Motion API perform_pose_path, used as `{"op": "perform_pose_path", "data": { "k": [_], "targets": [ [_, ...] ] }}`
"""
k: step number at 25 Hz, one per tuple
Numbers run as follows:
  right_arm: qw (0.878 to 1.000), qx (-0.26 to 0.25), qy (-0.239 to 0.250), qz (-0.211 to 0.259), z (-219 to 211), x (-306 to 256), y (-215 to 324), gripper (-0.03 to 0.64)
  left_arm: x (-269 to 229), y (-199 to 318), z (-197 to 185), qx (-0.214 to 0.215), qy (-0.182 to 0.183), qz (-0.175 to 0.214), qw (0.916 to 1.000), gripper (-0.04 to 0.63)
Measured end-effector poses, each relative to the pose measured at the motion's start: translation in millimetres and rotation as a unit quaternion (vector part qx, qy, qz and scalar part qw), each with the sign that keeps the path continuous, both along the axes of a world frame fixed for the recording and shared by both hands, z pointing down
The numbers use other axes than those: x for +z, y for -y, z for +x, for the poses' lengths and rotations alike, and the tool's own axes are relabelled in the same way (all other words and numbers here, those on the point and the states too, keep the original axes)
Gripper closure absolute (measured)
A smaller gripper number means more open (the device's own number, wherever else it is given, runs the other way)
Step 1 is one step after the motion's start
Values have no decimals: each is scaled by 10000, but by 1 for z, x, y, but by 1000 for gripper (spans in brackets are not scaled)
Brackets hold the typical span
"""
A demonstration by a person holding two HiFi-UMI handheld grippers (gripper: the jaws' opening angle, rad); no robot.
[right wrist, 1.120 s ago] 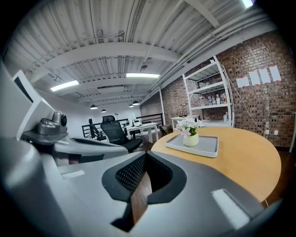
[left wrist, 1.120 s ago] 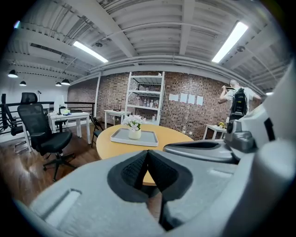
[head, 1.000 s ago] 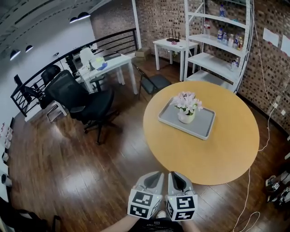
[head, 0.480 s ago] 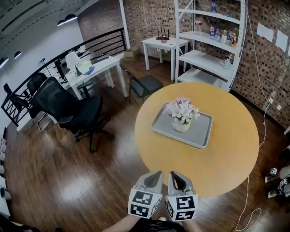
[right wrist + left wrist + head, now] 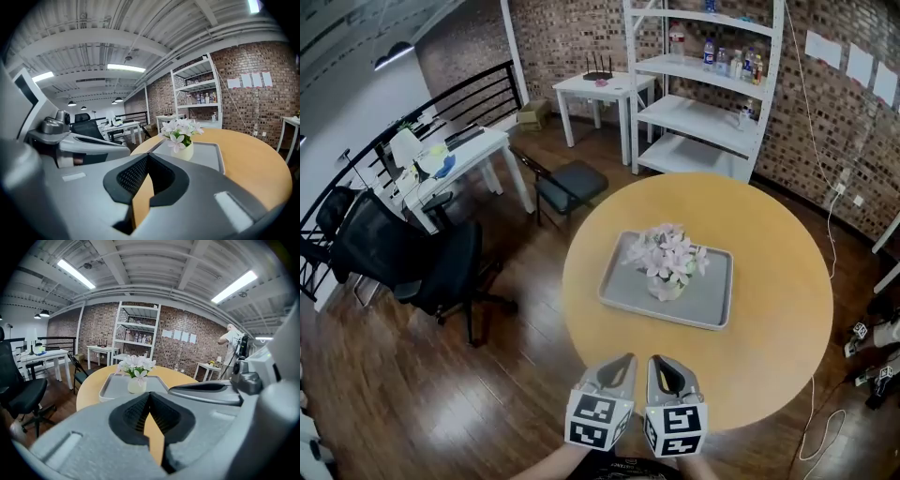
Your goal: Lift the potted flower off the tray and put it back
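The potted flower (image 5: 666,262), pale pink-white blooms in a cream pot, stands on the grey tray (image 5: 712,307) in the middle of the round wooden table (image 5: 769,356). My left gripper (image 5: 627,357) and right gripper (image 5: 659,359) are side by side at the table's near edge, well short of the tray. Each has its jaws together with nothing between them. In the left gripper view the flower (image 5: 135,372) and tray (image 5: 108,386) lie ahead beyond the left gripper (image 5: 149,393). In the right gripper view the flower (image 5: 180,135) and tray (image 5: 209,158) sit just past the right gripper (image 5: 147,155).
A black office chair (image 5: 417,267) and a small dark chair (image 5: 570,183) stand left of the table. A white shelf unit (image 5: 703,84) with bottles is behind it, against the brick wall. Cables (image 5: 825,436) trail on the floor at right. A person (image 5: 230,341) stands far off.
Both grippers have come forward together from over the floor to the table's near edge. The table, tray and flower now appear closer and lower in the head view.
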State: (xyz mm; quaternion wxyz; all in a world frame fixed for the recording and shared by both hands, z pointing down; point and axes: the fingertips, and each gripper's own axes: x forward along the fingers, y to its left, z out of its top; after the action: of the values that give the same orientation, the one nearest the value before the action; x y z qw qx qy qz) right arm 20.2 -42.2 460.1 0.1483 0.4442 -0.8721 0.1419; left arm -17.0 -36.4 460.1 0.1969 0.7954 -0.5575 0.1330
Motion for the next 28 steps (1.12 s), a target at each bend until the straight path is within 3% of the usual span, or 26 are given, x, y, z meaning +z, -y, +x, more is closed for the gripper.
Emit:
{"op": "perform_pose_path", "data": {
  "k": [7, 11, 19, 22, 28],
  "targets": [
    [9980, 617, -61, -83, -23, 11, 61, 615, 6, 54, -27, 527, -47, -112, 9985, 592],
    [9946, 1020, -105, -138, -28, 25, 95, 578, 14, 80, -39, 802, -60, -162, 9966, 592],
    [9821, 1832, -372, -228, -28, 55, 148, 446, 20, 127, -53, 1319, -39, -151, 9911, 592],
    [9768, 2081, -407, -286, -22, 68, 161, 369, 22, 139, -51, 1473, -7, -110, 9890, 592],
    [9685, 2406, -411, -484, -12, 93, 190, 260, 25, 164, -44, 1756, 91, -98, 9844, 592]
  ]
}}
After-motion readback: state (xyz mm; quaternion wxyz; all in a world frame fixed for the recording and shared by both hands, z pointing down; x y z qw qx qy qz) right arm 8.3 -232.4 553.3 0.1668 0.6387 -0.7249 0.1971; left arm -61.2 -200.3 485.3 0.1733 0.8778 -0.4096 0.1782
